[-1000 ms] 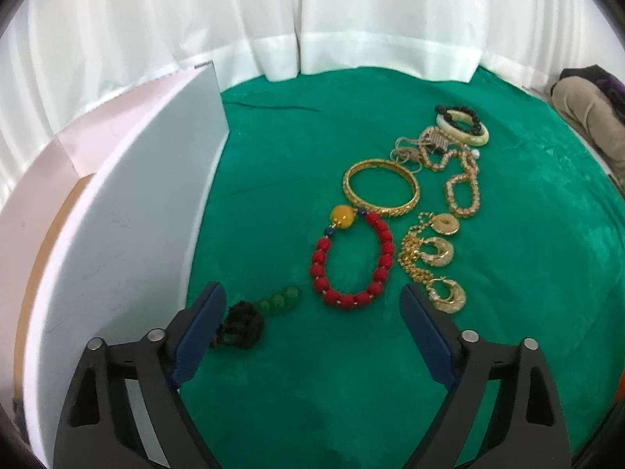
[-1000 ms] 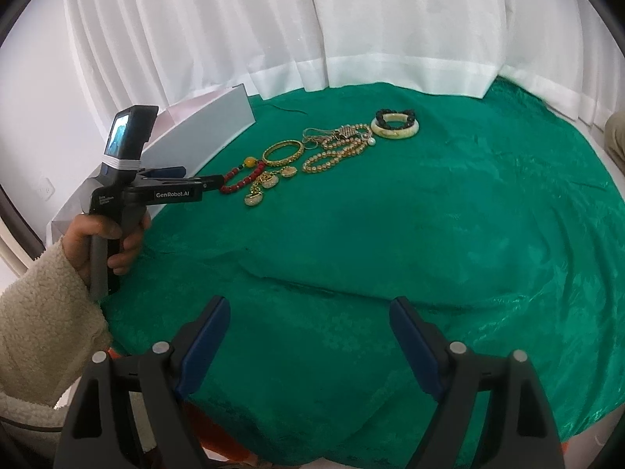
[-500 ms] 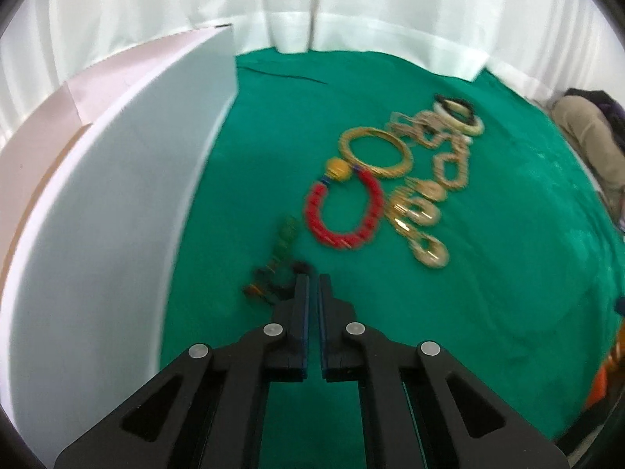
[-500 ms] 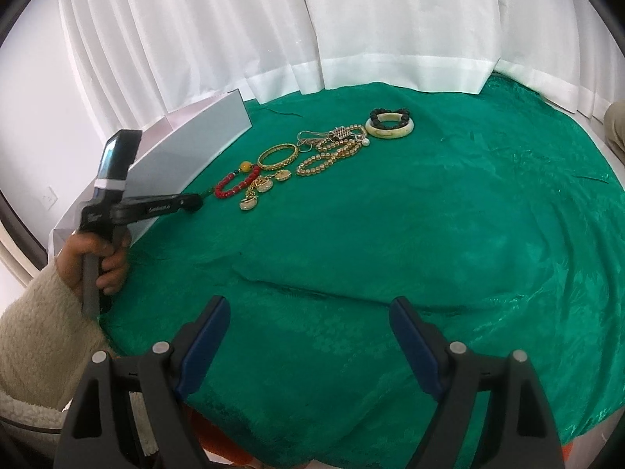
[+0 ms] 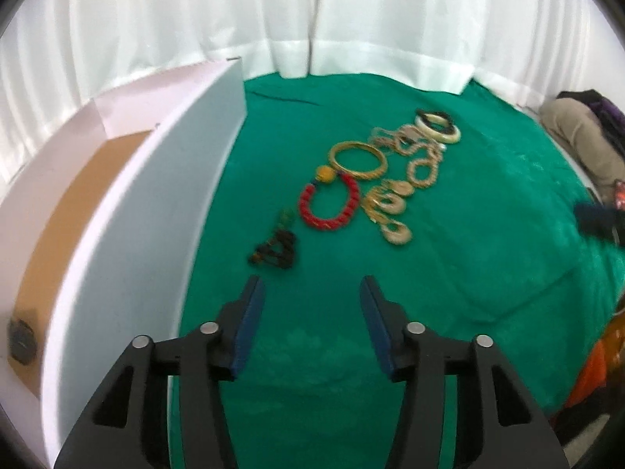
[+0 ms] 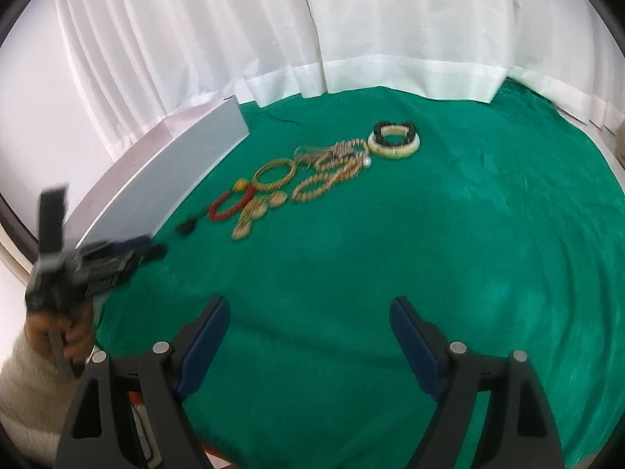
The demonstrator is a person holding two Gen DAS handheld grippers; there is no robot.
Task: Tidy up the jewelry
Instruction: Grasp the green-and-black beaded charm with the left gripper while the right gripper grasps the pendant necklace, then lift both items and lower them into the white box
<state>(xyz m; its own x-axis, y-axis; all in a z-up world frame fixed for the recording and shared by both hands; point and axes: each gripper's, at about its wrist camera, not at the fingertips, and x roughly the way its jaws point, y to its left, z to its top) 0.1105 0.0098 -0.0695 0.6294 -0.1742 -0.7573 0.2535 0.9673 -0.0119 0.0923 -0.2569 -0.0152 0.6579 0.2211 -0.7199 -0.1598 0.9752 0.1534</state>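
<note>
Jewelry lies in a row on the green cloth (image 5: 468, 258): a dark bead piece with green beads (image 5: 278, 248), a red bead bracelet (image 5: 330, 203), a gold bangle (image 5: 357, 159), gold earrings (image 5: 390, 211), bead chains (image 5: 420, 156) and a cream bangle with a black one (image 5: 437, 128). My left gripper (image 5: 308, 293) is open and empty, just short of the dark bead piece. My right gripper (image 6: 308, 310) is open and empty over bare cloth, far from the row (image 6: 312, 179). The left gripper (image 6: 148, 250) shows blurred in the right wrist view.
A white open box (image 5: 156, 203) with a brown floor stands left of the jewelry; a small dark item (image 5: 23, 336) lies in its near corner. White curtains hang behind the table. Clothing (image 5: 586, 136) lies at the far right.
My left gripper was open around the dark bead piece, shut half a second ago, and is open again and pulled back. The dark bead piece lies on the cloth. The right gripper barely moved.
</note>
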